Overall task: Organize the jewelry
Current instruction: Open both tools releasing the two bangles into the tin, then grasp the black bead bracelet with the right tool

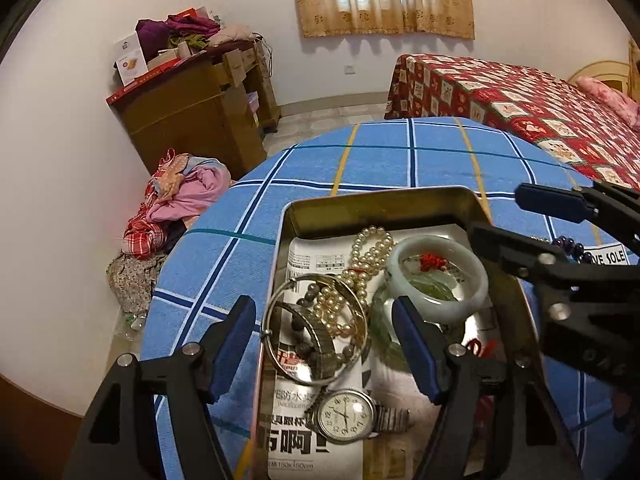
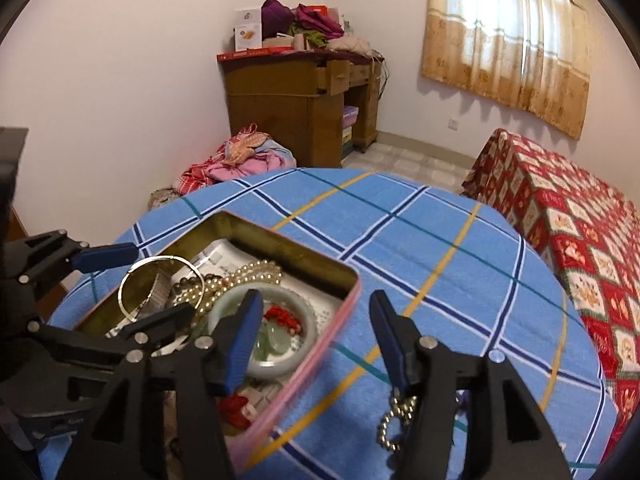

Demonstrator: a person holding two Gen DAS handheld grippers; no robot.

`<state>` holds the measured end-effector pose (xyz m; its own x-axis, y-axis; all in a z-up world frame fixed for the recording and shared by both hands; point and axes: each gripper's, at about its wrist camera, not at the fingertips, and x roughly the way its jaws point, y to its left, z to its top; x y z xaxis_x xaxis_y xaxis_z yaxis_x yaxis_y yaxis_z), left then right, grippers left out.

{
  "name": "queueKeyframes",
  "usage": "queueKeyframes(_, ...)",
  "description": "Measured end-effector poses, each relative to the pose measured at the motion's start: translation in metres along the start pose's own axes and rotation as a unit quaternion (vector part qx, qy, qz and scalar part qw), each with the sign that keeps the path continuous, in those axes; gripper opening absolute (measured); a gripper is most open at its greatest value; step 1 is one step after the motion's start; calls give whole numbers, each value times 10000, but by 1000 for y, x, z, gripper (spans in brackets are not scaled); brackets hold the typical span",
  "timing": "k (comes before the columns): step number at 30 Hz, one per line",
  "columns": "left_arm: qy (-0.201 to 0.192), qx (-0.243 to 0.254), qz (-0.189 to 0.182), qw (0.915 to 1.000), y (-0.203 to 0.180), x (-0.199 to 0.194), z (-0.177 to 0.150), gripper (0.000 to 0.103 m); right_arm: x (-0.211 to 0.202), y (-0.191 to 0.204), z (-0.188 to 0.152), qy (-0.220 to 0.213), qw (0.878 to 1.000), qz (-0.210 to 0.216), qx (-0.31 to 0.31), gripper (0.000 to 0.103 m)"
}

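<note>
While the tin point(image 1: 384, 204) is sitting under both grippers, jade bangle point(image 1: 438, 276), pearls point(image 1: 370, 256), silver bangle point(image 1: 316, 328) and watch point(image 1: 346, 416) are lying inside. Left gripper point(image 1: 324, 344) is standing wide over the silver bangle, holding nothing. Right gripper point(image 2: 316, 340) is straddling the tin's wall, half open, empty; a gold chain point(image 2: 394, 424) is lying beneath its outer jaw. Advice: centre jaws before closing.

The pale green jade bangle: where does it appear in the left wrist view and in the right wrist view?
Left wrist view: the pale green jade bangle lies right of centre, in the far right part of the tin box.
Right wrist view: the bangle is lower left of centre, partly behind the left finger of the right tongs.
Shared landmark: the pearl strand beside it.
</note>
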<state>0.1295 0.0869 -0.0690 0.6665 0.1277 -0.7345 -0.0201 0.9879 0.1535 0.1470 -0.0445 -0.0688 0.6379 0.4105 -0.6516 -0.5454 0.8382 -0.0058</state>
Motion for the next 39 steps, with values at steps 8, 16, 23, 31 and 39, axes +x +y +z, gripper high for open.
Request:
queueKeyframes(8, -133, -237, -207, 9994, -6, -16, -5, 73, -38, -58, -41, 115, 9975, -505, 471, 72)
queueKeyframes(16, -198, -286, -429, 9985, -41, -28, -6, 77, -46, -99, -71, 454, 9905, -774, 1041, 72)
queueKeyframes(23, -151, -108, -662, 9976, -73, -29, -2, 77, -27, -98, -67, 719, 9893, -804, 986, 57)
queueKeyframes(31, -149, 54, -866, 9961, -97, -30, 5, 77, -22, -98, -76, 1044, 9878, -762, 867, 17)
queueKeyframes(39, -160, 250, -920, 9953, -122, -30, 12, 77, -52, -113, -92, 733, 9852, -992, 1188, 16)
